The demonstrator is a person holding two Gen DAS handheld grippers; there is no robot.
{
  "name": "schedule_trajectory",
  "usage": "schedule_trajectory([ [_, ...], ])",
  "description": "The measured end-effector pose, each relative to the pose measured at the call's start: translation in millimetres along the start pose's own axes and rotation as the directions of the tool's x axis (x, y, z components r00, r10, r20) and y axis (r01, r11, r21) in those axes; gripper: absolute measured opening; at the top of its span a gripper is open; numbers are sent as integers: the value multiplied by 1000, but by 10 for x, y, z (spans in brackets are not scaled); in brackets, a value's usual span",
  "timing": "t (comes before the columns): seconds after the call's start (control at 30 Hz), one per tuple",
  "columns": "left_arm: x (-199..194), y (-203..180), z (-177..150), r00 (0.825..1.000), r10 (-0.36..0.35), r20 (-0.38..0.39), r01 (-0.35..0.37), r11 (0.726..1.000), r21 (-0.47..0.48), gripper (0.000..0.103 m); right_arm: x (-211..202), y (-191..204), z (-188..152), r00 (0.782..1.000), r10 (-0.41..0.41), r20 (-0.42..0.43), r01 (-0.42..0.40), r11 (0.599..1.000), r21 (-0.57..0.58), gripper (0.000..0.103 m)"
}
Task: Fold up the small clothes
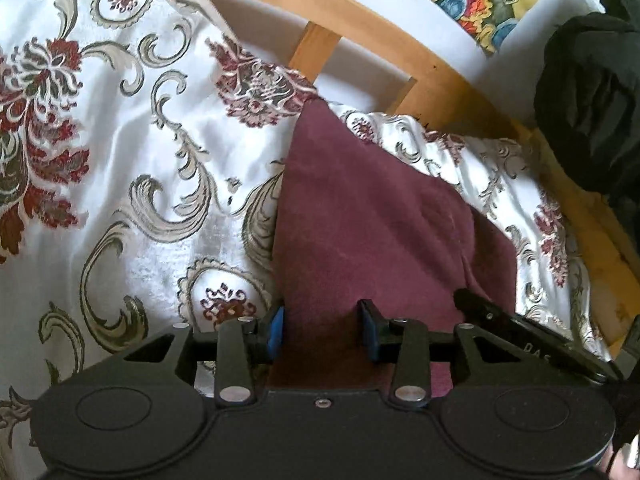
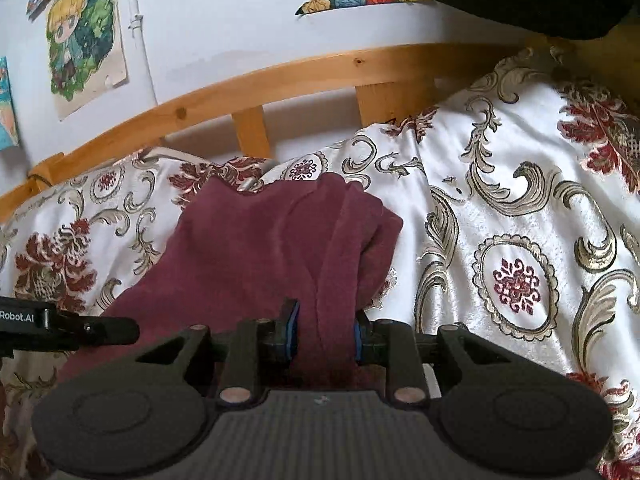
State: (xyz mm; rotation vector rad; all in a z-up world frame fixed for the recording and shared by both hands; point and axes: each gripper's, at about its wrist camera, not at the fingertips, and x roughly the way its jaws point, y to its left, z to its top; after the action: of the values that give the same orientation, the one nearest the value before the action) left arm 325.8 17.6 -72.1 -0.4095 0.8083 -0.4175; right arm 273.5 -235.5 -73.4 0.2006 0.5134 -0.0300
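A maroon garment (image 1: pixel 360 220) lies on a white floral bedspread (image 1: pixel 120 160). In the left wrist view my left gripper (image 1: pixel 324 330) hovers over the garment's near edge with its blue-padded jaws apart and cloth lying between them, not pinched. The other gripper's black finger (image 1: pixel 492 316) shows at the right. In the right wrist view my right gripper (image 2: pixel 326 334) is shut on a bunched fold of the maroon garment (image 2: pixel 260 240), which drapes forward from the jaws. The left gripper's tip (image 2: pixel 100 326) shows at the left edge.
A wooden bed rail (image 2: pixel 280 76) with slats runs behind the bedspread (image 2: pixel 520 220). The white wall behind carries cartoon posters (image 2: pixel 80 36). A black garment (image 1: pixel 592 100) hangs at the right over the rail.
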Motion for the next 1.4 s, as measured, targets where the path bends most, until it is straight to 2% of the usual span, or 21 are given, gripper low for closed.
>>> schedule_trajectory([
  [0.07, 12, 36, 7, 1000, -7, -7, 7, 1000, -25, 43, 10, 2, 3, 1000, -13, -5, 13, 1000, 5, 34],
  [0.17, 6, 34, 14, 1000, -4, -15, 4, 1000, -24, 47, -2, 5, 30, 1000, -25, -5, 25, 999, 30, 45],
  [0.23, -1, -5, 7, 1000, 27, -14, -27, 1000, -3, 58, -43, -8, 43, 999, -33, -8, 33, 999, 41, 52],
  [0.27, -5, -26, 6, 999, 45, -13, -45, 999, 6, 60, -63, -15, 50, 999, -37, -7, 37, 998, 43, 57],
  [0.37, -14, -53, 18, 998, 63, -17, -63, 998, 19, 67, -154, -31, 52, 999, -52, -3, 52, 998, 46, 64],
  [0.43, -21, -68, 32, 997, 76, -21, -76, 997, 18, 79, -237, -23, 56, 998, -60, 8, 60, 997, 44, 70],
  [0.53, -46, -109, 57, 994, 102, -24, -102, 994, 29, 91, -363, -1, 65, 997, -67, 35, 65, 997, 41, 81],
  [0.57, -76, -126, 63, 994, 108, -18, -107, 994, 31, 92, -403, 0, 79, 997, -67, 42, 65, 997, 47, 86],
  [0.7, -283, -221, 77, 993, 110, 46, -113, 992, 59, 102, -565, -7, 133, 995, -65, 72, 58, 995, 86, 93],
  [0.8, -488, -320, 76, 988, 118, 100, -128, 987, 95, 102, -735, 44, 169, 992, -61, 108, 51, 995, 91, 101],
  [1.2, -1407, -601, -58, 967, 112, 229, -159, 968, 196, 102, -1572, 488, 85, 972, -25, 232, 19, 999, 29, 103],
  [1.4, -1880, -585, -353, 953, 110, 282, -178, 957, 229, 102, -1945, 668, -33, 975, -10, 224, 18, 999, -31, 103],
])
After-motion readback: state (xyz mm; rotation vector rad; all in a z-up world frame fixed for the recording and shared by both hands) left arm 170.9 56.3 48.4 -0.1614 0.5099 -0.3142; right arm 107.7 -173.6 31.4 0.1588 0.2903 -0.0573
